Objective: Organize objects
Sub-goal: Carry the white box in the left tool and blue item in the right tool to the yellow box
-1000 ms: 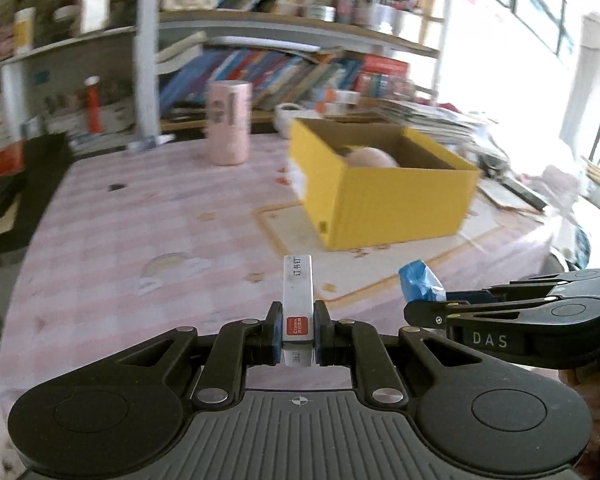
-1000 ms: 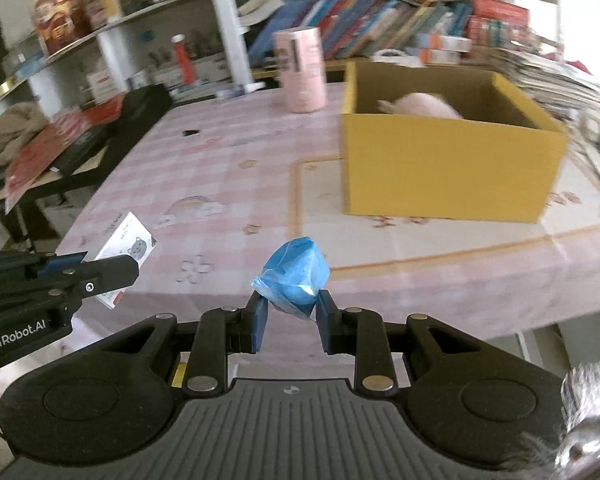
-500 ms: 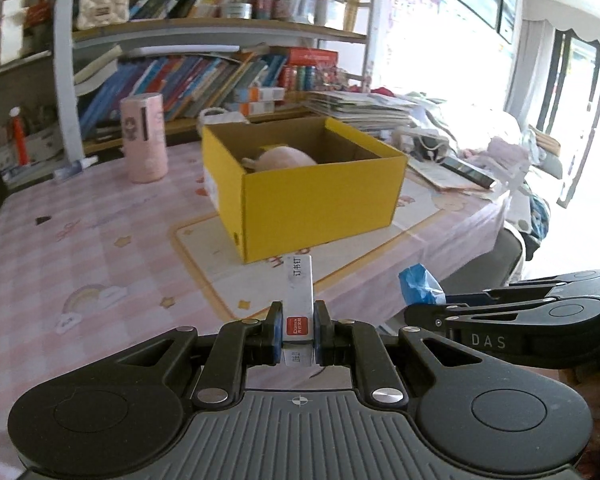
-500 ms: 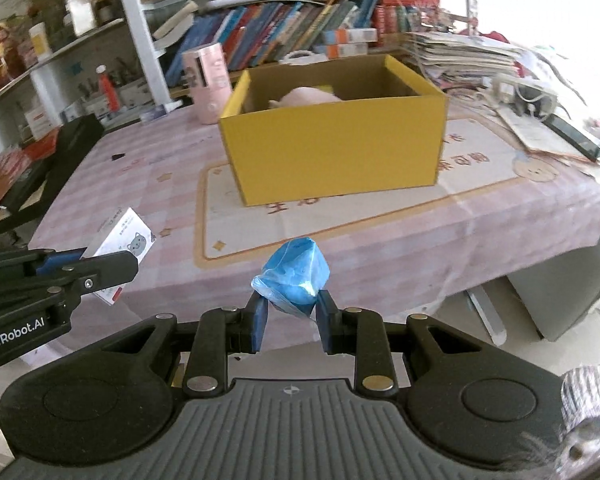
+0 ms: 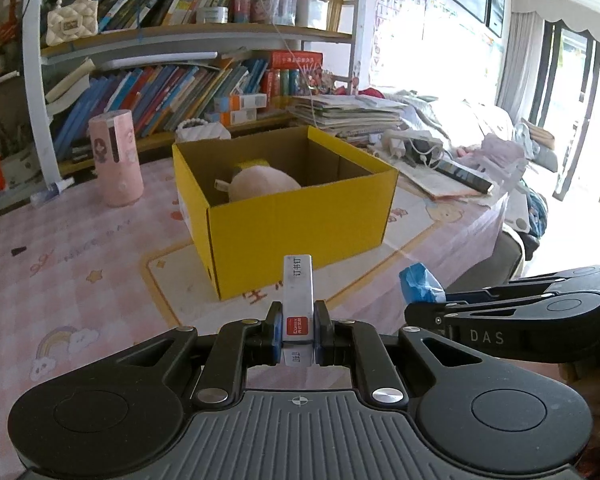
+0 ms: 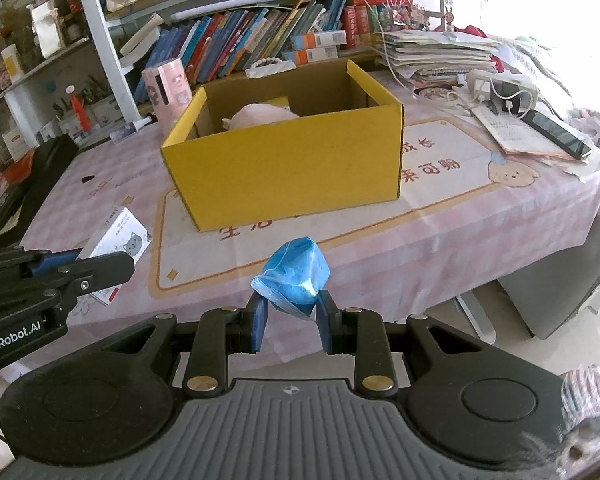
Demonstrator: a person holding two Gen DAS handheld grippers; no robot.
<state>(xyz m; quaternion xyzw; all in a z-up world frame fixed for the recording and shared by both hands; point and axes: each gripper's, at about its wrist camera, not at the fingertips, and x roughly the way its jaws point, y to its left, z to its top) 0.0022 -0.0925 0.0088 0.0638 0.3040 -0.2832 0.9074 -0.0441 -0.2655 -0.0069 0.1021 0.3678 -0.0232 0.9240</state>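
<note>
1. The yellow cardboard box (image 5: 296,216) is sitting open-topped on the counter (image 5: 80,248), its walls plain corrugated brown inside and smooth yellow outside; a rounded pale pink soft item (image 5: 262,184) is lying inside it against the far left part.
2. The left hand-held gripper (image 5: 298,334) is pinching a small flat white carton (image 5: 298,296) on its narrow sides, so it is standing on edge with a red label facing the camera; seen from the right wrist, its broad face is showing a cartoon cat.
3. The right hand-held gripper (image 6: 291,320) is clamping a crumpled blue plastic bundle (image 6: 294,276), glossy and wrinkled, between its blue pads.
4. Both held items are hovering in front of the box, near the counter's front edge.
5. A pink cylindrical canister (image 5: 116,158) is standing upright on the counter left of the box.
6. The counter is wearing a pink checked cloth with a printed mat (image 6: 440,184) under the box.
7. A bookshelf (image 5: 188,80) packed with leaning books is rising behind; a stack of papers (image 6: 436,56) and a dark phone (image 6: 556,134) are lying to the right.
</note>
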